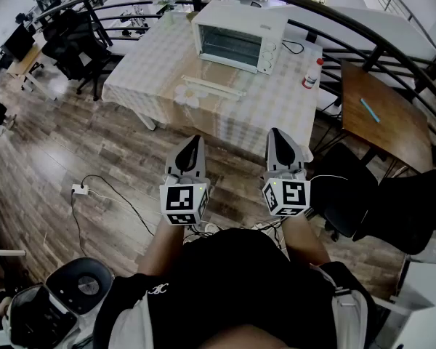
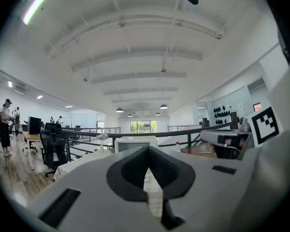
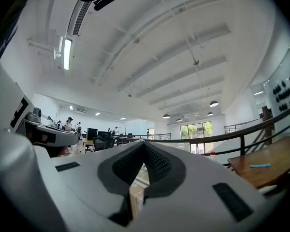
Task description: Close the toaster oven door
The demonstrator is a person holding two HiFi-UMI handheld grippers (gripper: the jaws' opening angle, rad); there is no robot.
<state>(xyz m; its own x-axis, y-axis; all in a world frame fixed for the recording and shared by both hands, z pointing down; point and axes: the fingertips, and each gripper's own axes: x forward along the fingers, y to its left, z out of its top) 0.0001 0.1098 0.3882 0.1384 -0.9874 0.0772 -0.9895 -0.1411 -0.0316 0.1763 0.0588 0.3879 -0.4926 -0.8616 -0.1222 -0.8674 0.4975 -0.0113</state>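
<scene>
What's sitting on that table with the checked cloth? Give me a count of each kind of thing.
Toaster oven: 1
Bottle with a red cap: 1
Bunch of white flowers: 1
Long pale strip: 1
Total: 4

Checked-cloth table [image 1: 276, 111]: toaster oven [image 1: 236, 42], bottle [image 1: 314, 73], white flowers [image 1: 189, 94].
</scene>
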